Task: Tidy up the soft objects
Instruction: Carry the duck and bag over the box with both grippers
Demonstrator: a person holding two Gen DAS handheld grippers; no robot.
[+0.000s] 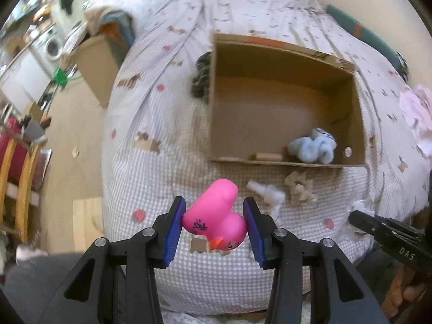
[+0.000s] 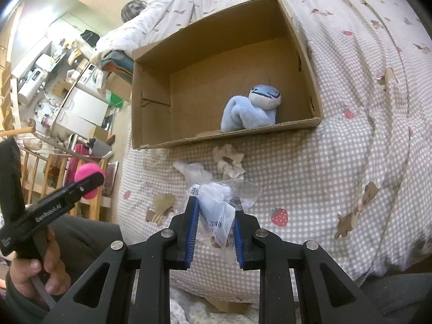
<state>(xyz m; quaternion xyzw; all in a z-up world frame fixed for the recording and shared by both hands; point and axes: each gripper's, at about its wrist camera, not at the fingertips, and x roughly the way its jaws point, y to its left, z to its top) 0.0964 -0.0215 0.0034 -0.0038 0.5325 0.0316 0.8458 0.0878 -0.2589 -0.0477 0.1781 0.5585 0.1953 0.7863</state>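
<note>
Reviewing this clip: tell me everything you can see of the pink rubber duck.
The pink rubber duck is glossy, smooth, rubber or plastic by its look, with an orange beak, a printed eye and dark markings on its side. It hangs tipped over, head low toward the camera, clamped between the blue pads of the left gripper, above the checked bedcover and short of the cardboard box. Nothing else touches it.

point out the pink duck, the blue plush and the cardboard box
pink duck (image 1: 216,213): left wrist view, on its body between the tool's pads
blue plush (image 2: 249,110): right wrist view, on its folded body inside the box
cardboard box (image 2: 151,102): right wrist view, on its left inner wall
</note>
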